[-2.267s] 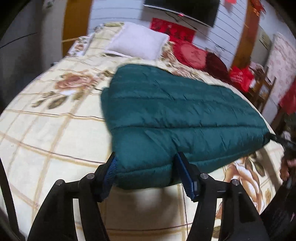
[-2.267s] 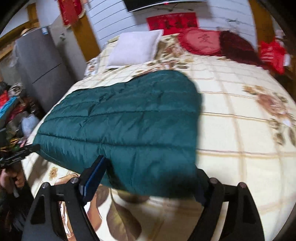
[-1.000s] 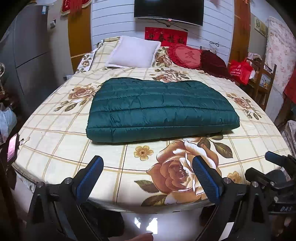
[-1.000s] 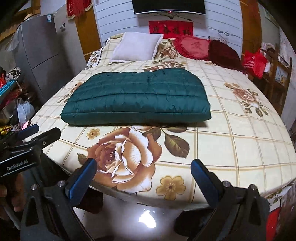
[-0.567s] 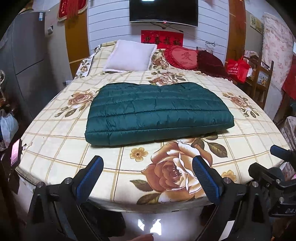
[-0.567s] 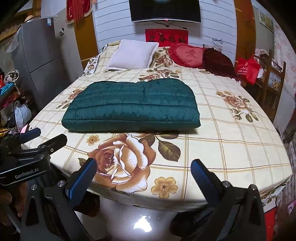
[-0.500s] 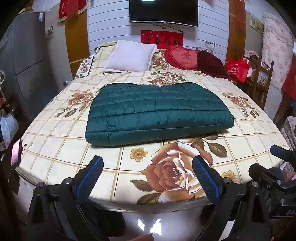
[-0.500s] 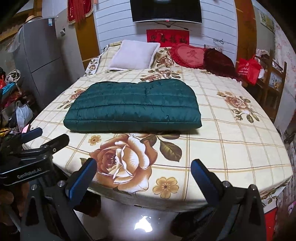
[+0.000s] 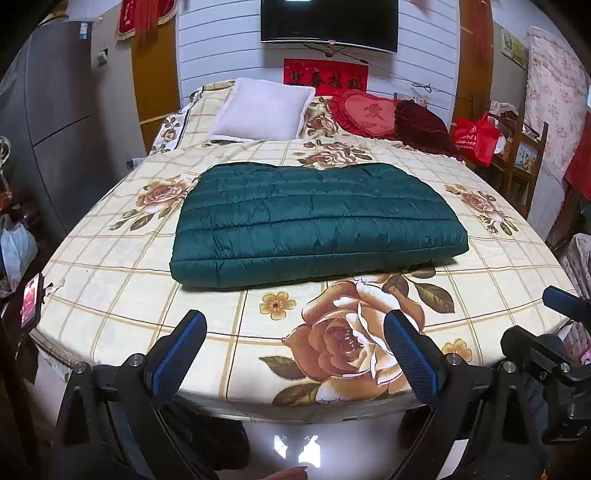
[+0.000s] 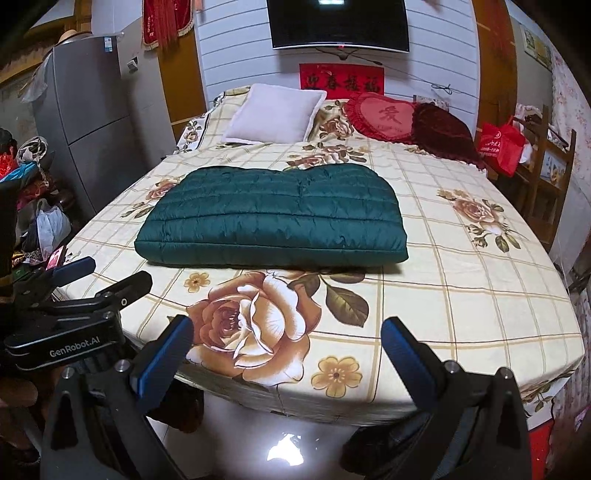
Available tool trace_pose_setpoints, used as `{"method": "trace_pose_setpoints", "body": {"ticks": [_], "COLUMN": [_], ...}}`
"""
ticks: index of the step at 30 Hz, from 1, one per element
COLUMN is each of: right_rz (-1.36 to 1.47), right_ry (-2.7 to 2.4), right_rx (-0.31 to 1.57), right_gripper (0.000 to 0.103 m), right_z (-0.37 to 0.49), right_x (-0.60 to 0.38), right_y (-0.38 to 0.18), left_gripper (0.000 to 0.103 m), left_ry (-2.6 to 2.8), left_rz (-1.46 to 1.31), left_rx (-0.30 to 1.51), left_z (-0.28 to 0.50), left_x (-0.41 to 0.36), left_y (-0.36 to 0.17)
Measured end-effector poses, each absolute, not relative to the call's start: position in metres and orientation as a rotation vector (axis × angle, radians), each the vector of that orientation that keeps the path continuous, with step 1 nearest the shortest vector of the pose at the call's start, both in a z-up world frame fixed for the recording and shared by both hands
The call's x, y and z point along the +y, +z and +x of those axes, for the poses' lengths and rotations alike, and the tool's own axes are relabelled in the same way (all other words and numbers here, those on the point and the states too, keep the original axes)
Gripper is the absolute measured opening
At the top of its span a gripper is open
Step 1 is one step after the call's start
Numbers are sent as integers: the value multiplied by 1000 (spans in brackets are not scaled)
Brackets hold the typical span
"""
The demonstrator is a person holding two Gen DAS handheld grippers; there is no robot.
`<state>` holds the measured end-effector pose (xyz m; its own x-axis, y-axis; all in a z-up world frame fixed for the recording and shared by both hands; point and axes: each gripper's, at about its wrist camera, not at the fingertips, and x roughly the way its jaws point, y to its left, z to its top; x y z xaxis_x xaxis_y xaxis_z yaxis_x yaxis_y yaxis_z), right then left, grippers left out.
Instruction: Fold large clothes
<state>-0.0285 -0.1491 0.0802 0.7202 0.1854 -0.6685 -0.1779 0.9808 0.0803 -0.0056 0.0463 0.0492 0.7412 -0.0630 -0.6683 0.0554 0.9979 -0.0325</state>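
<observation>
Now both sets of fingers stand wide and hold nothing.
The left gripper point(image 9: 293, 345) and right gripper point(image 10: 286, 350) hang off the foot of the floral-sheeted bed point(image 9: 110, 280), apparently touching nothing; the folded dark-green quilted garment point(image 9: 314, 225) lies mid-bed, well apart.

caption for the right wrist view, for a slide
Folded green quilted garment lying on the floral bed, open right gripper held back.

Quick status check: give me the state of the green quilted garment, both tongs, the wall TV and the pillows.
Green quilted garment: folded, flat on the bed, untouched.
Left tongs: open, empty.
Right tongs: open, empty.
Wall TV: off, dark screen.
White pillow: propped at the headboard.
Red heart pillow: propped beside it.
</observation>
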Motion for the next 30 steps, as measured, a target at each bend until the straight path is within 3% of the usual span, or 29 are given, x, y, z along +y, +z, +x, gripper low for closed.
{"method": "trace_pose_setpoints", "body": {"ticks": [30], "right_rz": [3], "right_ry": [216], "right_rx": [739], "right_gripper": [103], "right_z": [-31], "right_x": [-144], "right_y": [82], "left_gripper": [65], "left_ry": [-64], "left_rz": [-15], "left_rx": [733], "left_z": [-6], "left_x": [49], "left_y": [47]}}
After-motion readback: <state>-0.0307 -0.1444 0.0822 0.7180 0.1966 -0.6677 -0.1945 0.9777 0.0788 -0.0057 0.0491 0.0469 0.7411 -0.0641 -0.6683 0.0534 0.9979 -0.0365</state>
